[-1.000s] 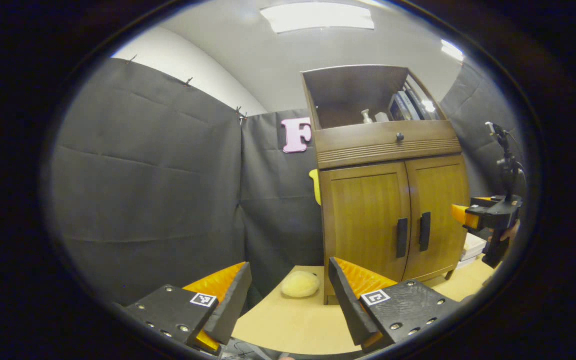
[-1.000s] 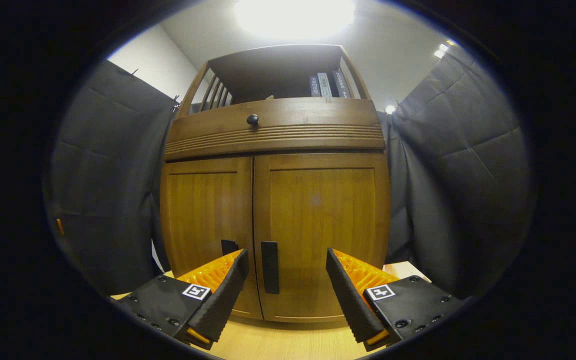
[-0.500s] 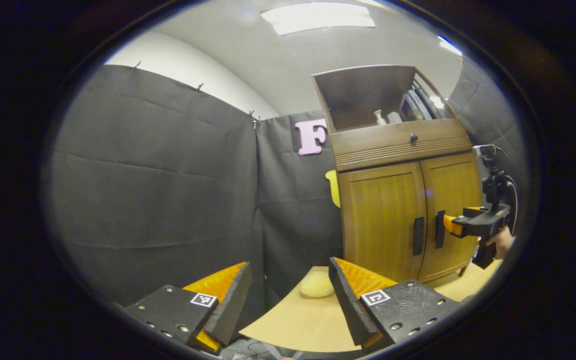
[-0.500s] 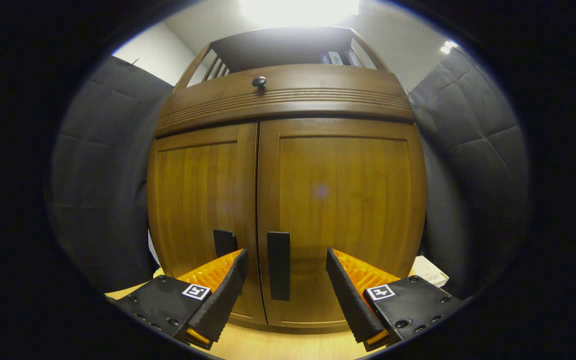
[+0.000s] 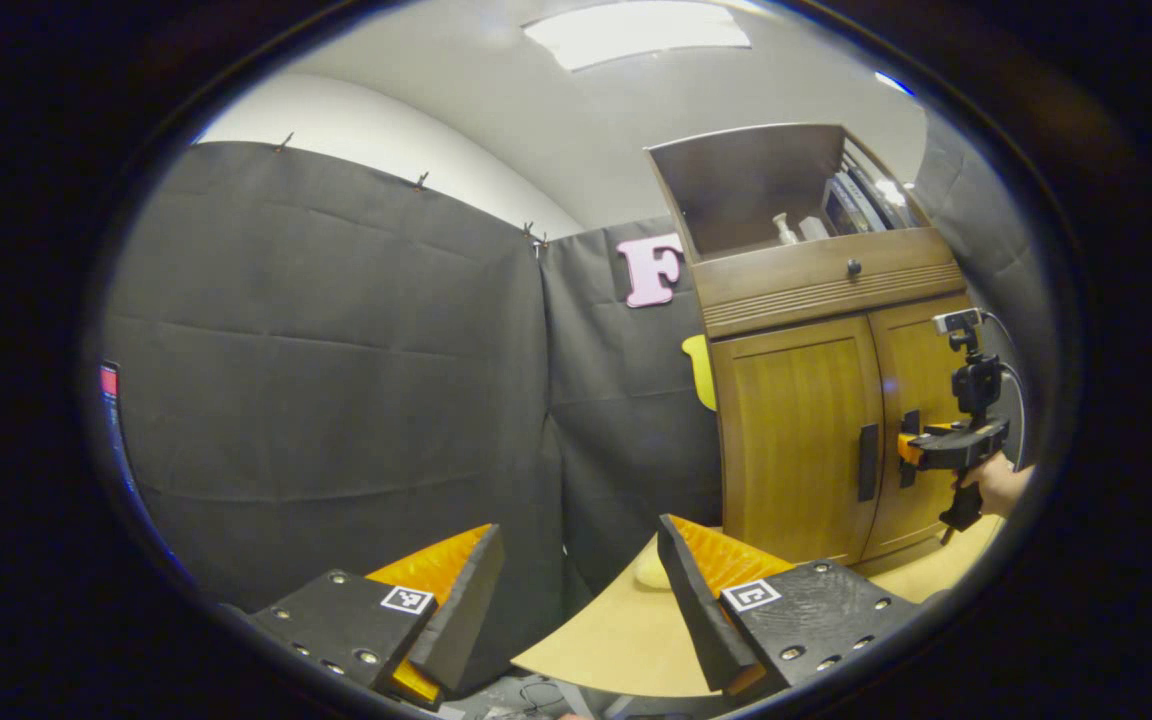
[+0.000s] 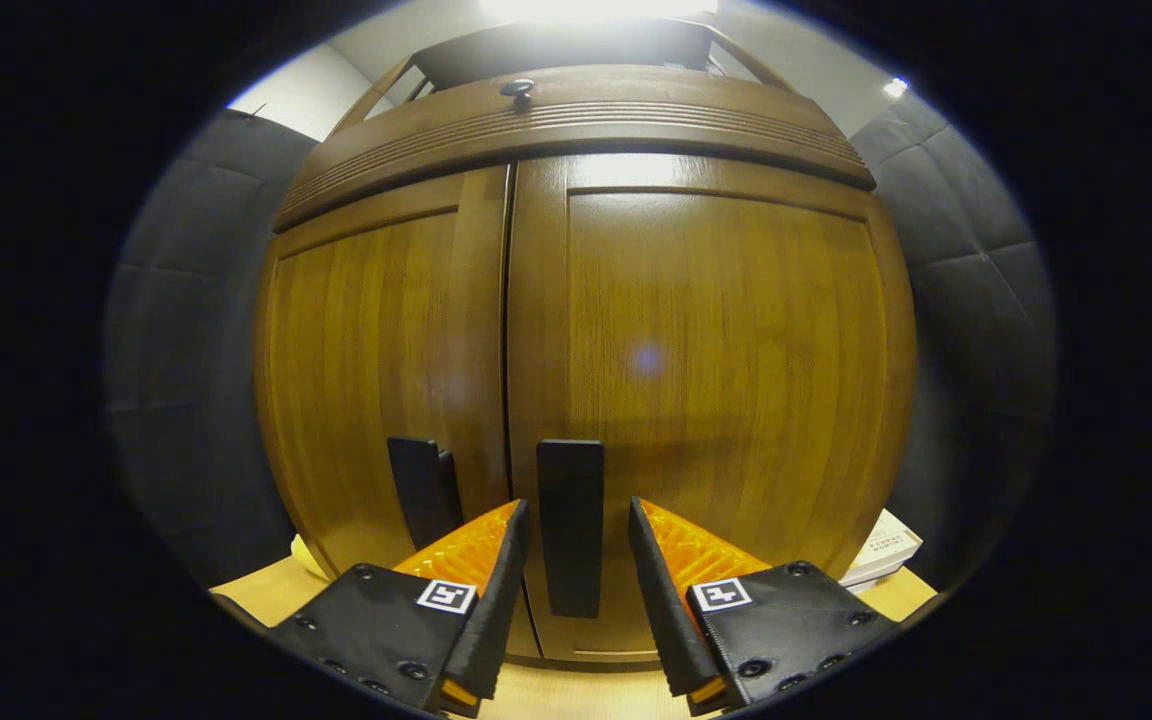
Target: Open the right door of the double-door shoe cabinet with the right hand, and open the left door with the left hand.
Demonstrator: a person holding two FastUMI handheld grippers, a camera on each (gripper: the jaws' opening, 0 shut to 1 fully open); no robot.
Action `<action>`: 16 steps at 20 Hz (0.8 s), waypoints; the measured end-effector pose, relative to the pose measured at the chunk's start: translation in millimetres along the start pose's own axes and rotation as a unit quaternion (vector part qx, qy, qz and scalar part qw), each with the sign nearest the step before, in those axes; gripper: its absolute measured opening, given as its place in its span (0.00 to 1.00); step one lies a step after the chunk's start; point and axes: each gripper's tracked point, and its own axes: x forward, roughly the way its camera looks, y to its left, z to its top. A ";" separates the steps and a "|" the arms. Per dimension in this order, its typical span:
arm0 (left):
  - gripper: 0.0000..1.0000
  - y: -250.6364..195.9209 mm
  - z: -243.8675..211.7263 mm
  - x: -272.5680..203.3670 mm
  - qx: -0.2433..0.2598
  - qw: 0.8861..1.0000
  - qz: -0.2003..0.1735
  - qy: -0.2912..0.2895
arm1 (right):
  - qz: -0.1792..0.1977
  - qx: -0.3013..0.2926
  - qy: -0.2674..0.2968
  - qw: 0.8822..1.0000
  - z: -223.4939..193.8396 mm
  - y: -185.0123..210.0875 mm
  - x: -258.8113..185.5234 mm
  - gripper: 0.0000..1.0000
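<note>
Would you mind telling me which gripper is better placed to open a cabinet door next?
Right. The right gripper already has its fingers on either side of the right door handle, not yet closed. The left gripper is open, far from the cabinet.

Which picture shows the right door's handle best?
The right gripper view: the right door's handle stands big and close between the right gripper fingers. The left gripper view shows it small and far off, mostly covered.

Both views are evenly lit from a ceiling light panel (image 5: pixel 636 20), which is blown out to glare in the right gripper view. Straight edges are bowed by fisheye distortion, and a faint flare spot is seen on the right door (image 6: pixel 726 330).
</note>
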 end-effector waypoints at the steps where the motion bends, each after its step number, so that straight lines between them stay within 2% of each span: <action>1: 0.90 0.6 -1.3 0.3 0.000 1.000 0.003 0.001 | -0.002 -0.001 0.005 1.000 -3.8 -1.1 4.5 0.58; 2: 0.90 1.3 -0.6 0.2 0.001 1.000 0.006 0.001 | -0.003 0.001 0.006 1.000 -7.1 -0.9 9.2 0.64; 4: 0.90 1.9 -1.4 0.8 0.000 1.000 0.011 0.001 | 0.003 0.011 0.010 1.000 -3.5 3.7 8.1 0.44; 5: 0.89 1.8 -2.3 1.1 -0.001 1.000 0.012 0.002 | 0.004 0.017 0.017 1.000 -7.7 2.7 13.8 0.41; 6: 0.90 1.5 -2.0 0.7 -0.002 1.000 0.011 0.002 | 0.007 0.025 0.022 0.999 -9.7 2.2 15.7 0.46; 7: 0.87 1.4 -2.2 0.5 -0.002 1.000 0.009 0.002 | 0.003 0.032 0.022 0.999 -8.8 -0.8 11.1 0.41; 12: 0.90 -1.2 0.7 -0.4 0.000 1.000 -0.008 0.000 | 0.008 0.021 0.023 0.999 -9.0 -0.4 12.8 0.11; 14: 0.90 -3.4 2.9 0.5 -0.001 1.000 -0.017 -0.005 | 0.012 0.027 0.026 0.999 -9.8 0.0 6.3 0.08; 16: 0.90 -4.5 5.2 0.9 -0.002 1.000 -0.025 -0.010 | 0.018 0.026 0.026 0.999 -10.6 0.4 -1.1 0.11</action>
